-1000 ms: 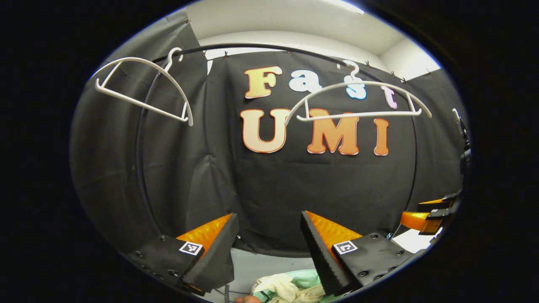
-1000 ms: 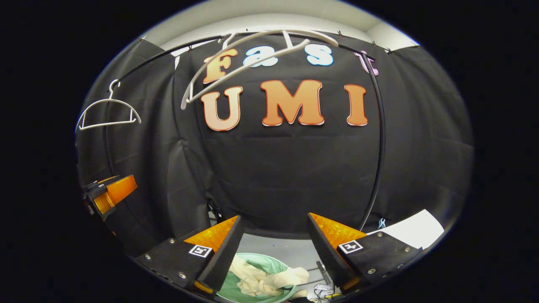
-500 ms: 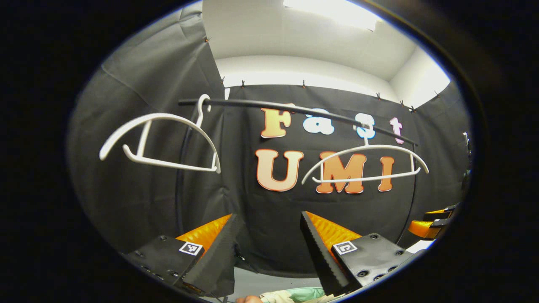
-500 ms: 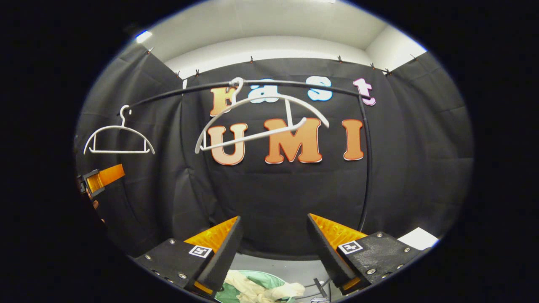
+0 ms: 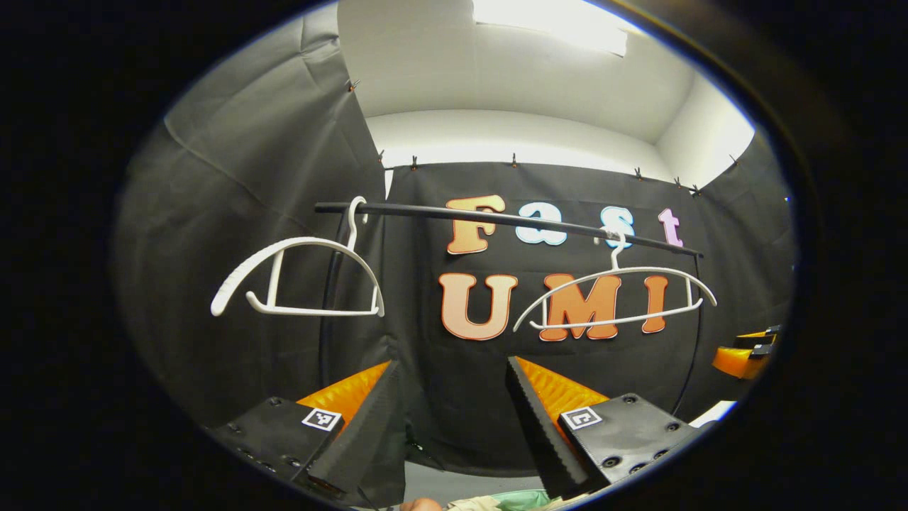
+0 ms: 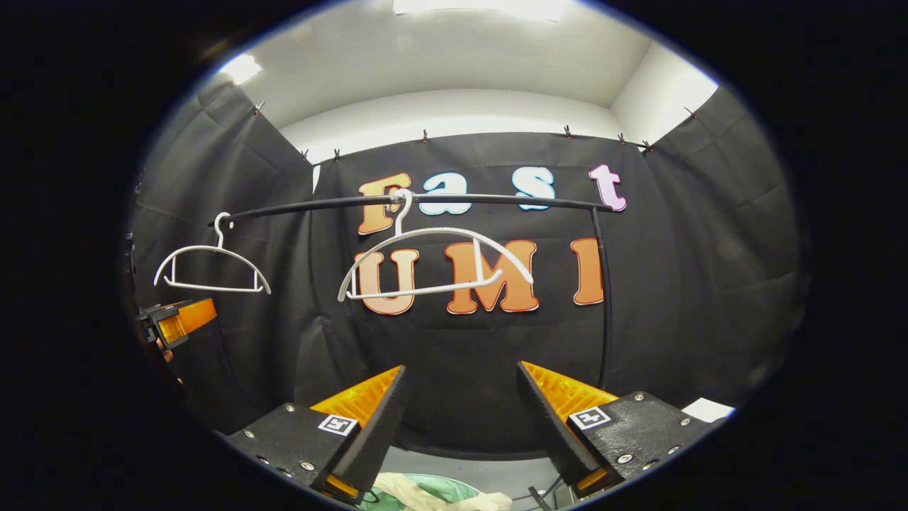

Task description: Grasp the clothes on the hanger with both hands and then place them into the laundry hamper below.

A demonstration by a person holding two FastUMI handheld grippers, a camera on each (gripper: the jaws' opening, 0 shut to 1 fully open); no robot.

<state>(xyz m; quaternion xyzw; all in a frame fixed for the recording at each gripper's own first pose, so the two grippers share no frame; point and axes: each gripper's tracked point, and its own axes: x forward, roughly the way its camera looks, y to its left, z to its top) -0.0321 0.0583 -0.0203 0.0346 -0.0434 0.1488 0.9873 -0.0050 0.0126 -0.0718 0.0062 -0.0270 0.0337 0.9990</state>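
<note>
Left gripper view: 2 bare white plastic hangers, the nearer one (image 5: 298, 277) at left and the farther one (image 5: 616, 298) at right, hooked on a thin black metal rail (image 5: 496, 218) before the black cloth wall. No garment on either hanger. Left gripper (image 5: 454, 419) raised level with the rail, jaws released and wide apart, nothing between them. Just under the jaws, a sliver of cream fabric clothes (image 5: 474, 504) lying in the round pale-green laundry hamper (image 5: 521, 499). At far right, the other tool's orange finger tips (image 5: 741, 355), well apart from the hangers.

Right gripper view: same 2 hangers on the rail, one (image 6: 213, 268) at left and one (image 6: 436, 264) near centre, both stripped. Right gripper (image 6: 461, 426) likewise released, jaws spread and empty. Below, crumpled cream clothes (image 6: 418, 497) heaped inside the green hamper (image 6: 454, 491), part of the cloth draped toward its rim.

Judged from these frames: task essentially complete, with the clothes off the hangers and inside the hamper. Nothing left but to draw both tools clear.
</note>
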